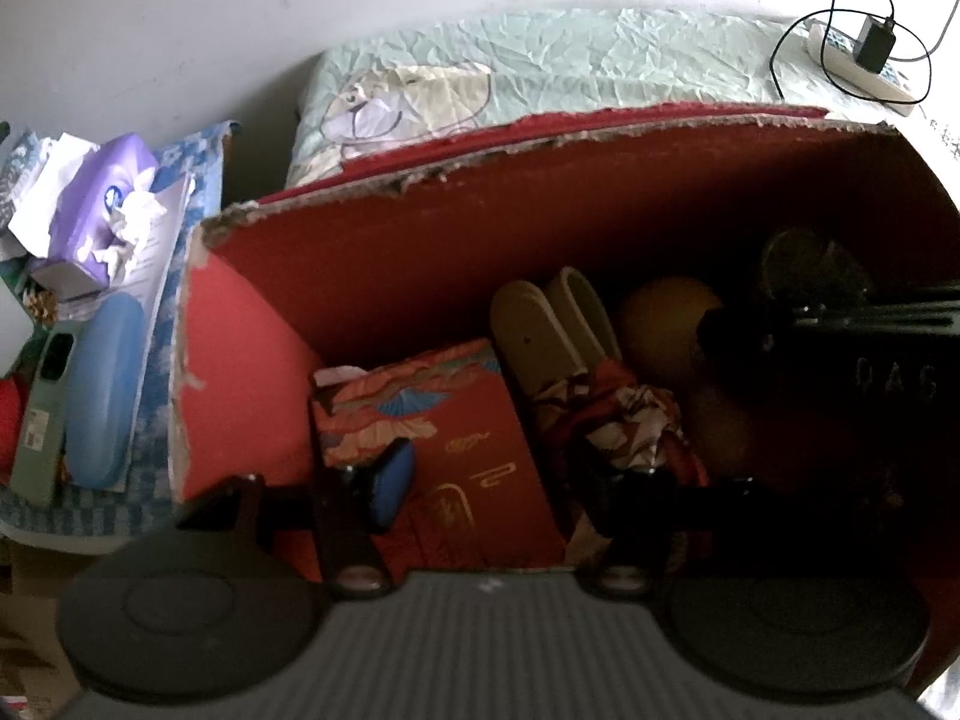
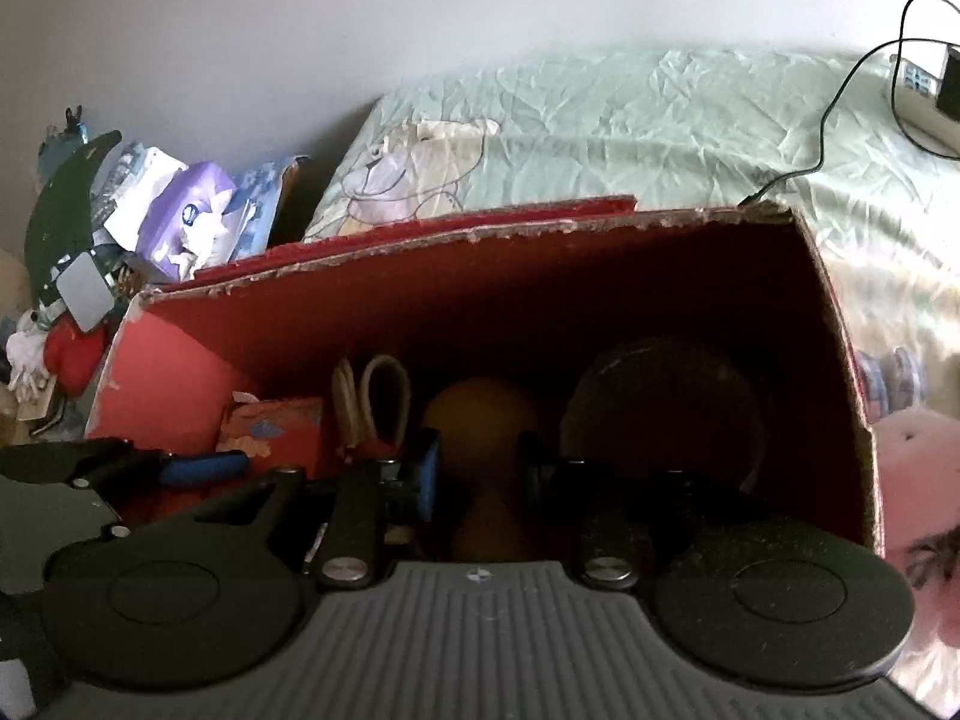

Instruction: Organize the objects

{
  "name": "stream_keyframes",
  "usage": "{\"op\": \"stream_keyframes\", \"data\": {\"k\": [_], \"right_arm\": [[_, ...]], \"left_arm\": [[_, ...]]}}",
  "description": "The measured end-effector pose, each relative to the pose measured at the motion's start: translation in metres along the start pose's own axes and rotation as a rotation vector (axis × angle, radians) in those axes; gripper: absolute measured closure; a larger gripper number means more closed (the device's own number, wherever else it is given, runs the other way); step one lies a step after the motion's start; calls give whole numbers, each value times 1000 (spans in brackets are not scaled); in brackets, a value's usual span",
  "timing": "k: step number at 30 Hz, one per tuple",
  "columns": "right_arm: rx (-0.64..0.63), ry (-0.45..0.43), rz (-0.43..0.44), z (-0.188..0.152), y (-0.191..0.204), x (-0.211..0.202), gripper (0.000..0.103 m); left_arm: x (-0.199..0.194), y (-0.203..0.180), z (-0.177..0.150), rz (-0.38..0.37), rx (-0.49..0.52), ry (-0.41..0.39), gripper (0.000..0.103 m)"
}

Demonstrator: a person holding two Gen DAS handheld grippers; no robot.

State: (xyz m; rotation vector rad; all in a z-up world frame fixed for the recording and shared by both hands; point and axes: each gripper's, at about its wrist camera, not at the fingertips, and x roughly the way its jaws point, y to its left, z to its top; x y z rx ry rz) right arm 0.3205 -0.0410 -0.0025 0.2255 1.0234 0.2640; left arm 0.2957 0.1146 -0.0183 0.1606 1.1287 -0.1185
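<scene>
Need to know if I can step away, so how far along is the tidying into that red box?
Done: the red box already holds a patterned packet, pale slippers and an orange ball. In hand: nothing; the left claw and right claw hover open inside the box. Left: a tissue box and blue case sit outside.

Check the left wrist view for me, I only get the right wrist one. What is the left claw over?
Observer: The left claw hangs open over a red gift box with gold lettering on its lid.
Operator: Anything between that box and the orange ball?
Observer: A crumpled red-and-white patterned cloth lies in front of the pale slippers.
Operator: And outside the red carton, on its left?
Observer: A blue glasses case lies there, next to a green remote-like bar.
</scene>
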Motion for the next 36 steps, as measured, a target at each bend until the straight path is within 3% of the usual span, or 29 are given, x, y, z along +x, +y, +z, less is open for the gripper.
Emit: {"op": "stream_keyframes", "data": {"k": [8, 14, 24, 31, 36], "right_arm": [[68, -17, 18, -1, -10, 0, 74], [-1, -118, -65, -8, 5, -19, 73], [22, -194, -64, -19, 5, -62, 73], [25, -233, -76, -31, 9, -83, 72], [31, -250, -82, -38, 10, -91, 72]], "left_arm": [[1, -1, 1, 12, 7, 7, 41], [-4, -2, 0, 19, 7, -10, 41], [-57, -5, -10, -33, -53, -148, 42], [-91, -14, -23, -11, -75, -239, 43], [-100, -12, -29, 16, -122, -253, 46]]}}
